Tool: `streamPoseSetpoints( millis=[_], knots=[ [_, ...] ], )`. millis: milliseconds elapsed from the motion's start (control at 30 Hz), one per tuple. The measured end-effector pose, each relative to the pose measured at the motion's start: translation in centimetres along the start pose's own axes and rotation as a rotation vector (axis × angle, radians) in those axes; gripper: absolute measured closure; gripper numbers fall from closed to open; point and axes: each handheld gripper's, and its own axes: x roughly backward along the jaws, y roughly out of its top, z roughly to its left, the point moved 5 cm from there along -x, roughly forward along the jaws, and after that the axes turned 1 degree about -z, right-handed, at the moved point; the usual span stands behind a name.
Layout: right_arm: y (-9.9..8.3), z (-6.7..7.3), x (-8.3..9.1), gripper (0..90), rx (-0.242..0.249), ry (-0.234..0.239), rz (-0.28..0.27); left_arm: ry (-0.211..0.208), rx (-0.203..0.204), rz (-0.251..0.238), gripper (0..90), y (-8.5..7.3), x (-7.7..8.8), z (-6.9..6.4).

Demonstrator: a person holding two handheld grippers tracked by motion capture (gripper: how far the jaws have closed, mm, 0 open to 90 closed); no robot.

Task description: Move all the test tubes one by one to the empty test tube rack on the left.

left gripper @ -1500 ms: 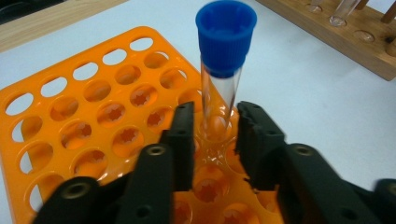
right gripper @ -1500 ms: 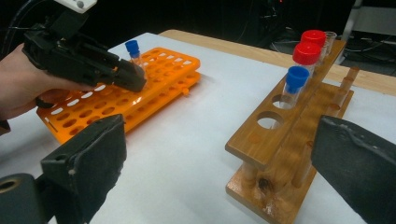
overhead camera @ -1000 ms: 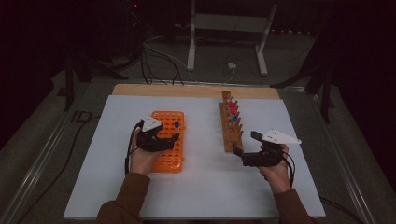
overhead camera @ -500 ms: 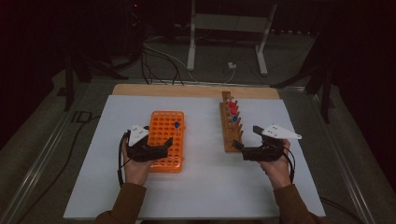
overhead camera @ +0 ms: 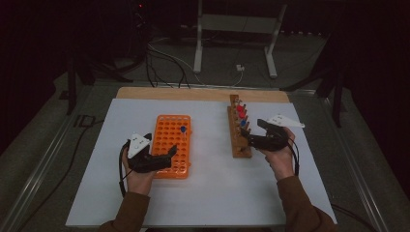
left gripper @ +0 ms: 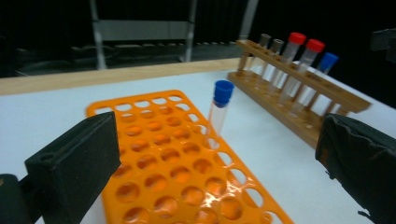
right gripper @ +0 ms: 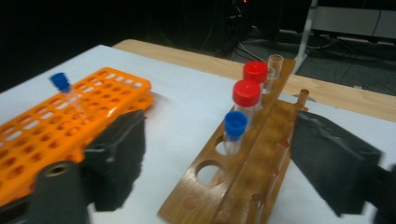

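An orange rack (overhead camera: 167,133) (left gripper: 154,158) (right gripper: 93,100) holds one upright blue-capped tube (overhead camera: 183,130) (left gripper: 219,105) (right gripper: 63,88). My left gripper (overhead camera: 170,155) (left gripper: 217,135) hovers open at the rack's near end, having let the tube go; the tube stands well beyond its jaws. A wooden rack (overhead camera: 237,145) (left gripper: 299,116) (right gripper: 252,172) carries two red-capped tubes (right gripper: 246,93), a blue-capped one (right gripper: 235,123) and clear uncapped ones. My right gripper (overhead camera: 245,137) (right gripper: 219,126) is open and its jaws have just been closing, with the blue-capped tube between them, untouched.
Both racks stand on a white sheet (overhead camera: 212,183) laid over a wooden table. Cables and a metal stand (overhead camera: 232,29) lie on the dark floor beyond the far edge. Bare sheet separates the racks.
The left hand drew back toward the orange rack's near end, leaving the blue-capped tube standing there. The right hand moved forward beside the wooden rack and its jaws narrowed.
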Motion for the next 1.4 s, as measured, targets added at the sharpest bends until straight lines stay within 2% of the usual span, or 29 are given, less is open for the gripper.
streamPoseSetpoints(
  millis=[67,233,333,433,867,1067,1400],
  knots=[
    [0.0,-0.1,-0.6,31.7,0.017,-0.01,0.005,0.008,-0.009,0.001,0.6,0.0,0.0,-0.1],
    [-0.3,-0.4,-2.1,45.1,0.029,-0.04,0.024,0.02,-0.019,0.007,0.6,-0.2,-0.1,-0.3],
    [-0.7,-0.8,-2.8,49.0,-0.007,-0.035,0.031,0.041,-0.041,0.002,1.1,-0.3,-0.1,-0.5],
    [-1.1,-1.1,-3.5,52.5,-0.03,-0.046,0.04,0.042,-0.052,0.003,1.2,-0.3,-0.1,-0.6],
    [-2.1,-0.7,-5.5,74.9,0.021,-0.063,0.088,0.024,-0.032,-0.001,1.2,-0.5,-0.3,-0.6],
    [-2.0,-0.3,-5.6,76.3,0.057,-0.083,0.089,0.023,-0.024,0.003,1.1,-0.6,-0.4,-0.5],
    [-1.3,-0.3,-4.9,76.5,0.053,-0.086,0.062,0.023,-0.018,0.006,1.1,-0.8,-0.4,-0.4]
  ],
)
